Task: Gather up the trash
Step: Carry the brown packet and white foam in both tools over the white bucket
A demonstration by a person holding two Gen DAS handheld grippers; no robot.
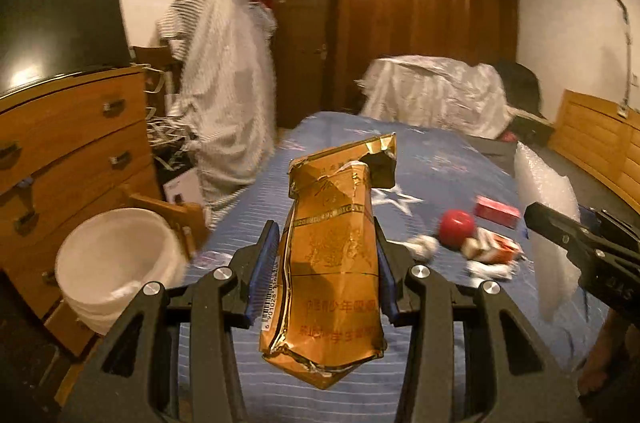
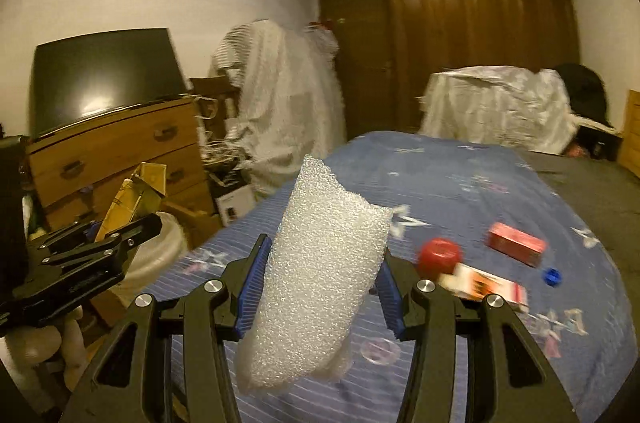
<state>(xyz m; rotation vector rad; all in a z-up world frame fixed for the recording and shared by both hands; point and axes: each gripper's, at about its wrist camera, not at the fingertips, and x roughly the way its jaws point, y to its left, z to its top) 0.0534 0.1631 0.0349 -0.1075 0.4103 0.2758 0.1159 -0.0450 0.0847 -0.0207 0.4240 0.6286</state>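
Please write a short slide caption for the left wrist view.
Left claw holds a crumpled gold packet above the blue bed.

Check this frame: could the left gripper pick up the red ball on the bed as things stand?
Probably not yet. The left gripper is shut on the crushed gold packet, so its jaws are occupied. The red ball lies uncovered on the blue bedspread ahead, so the path looks free once the packet is dropped.

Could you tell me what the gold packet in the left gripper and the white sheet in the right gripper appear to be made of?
The gold packet looks like printed cardboard or foil-laminated paper: glossy, sharply creased, torn at the top, with a barcode down its edge. The white sheet looks like soft polyethylene packing foam: matte, translucent, finely pebbled, curling loosely between the pads. Both readings rest on looks alone.
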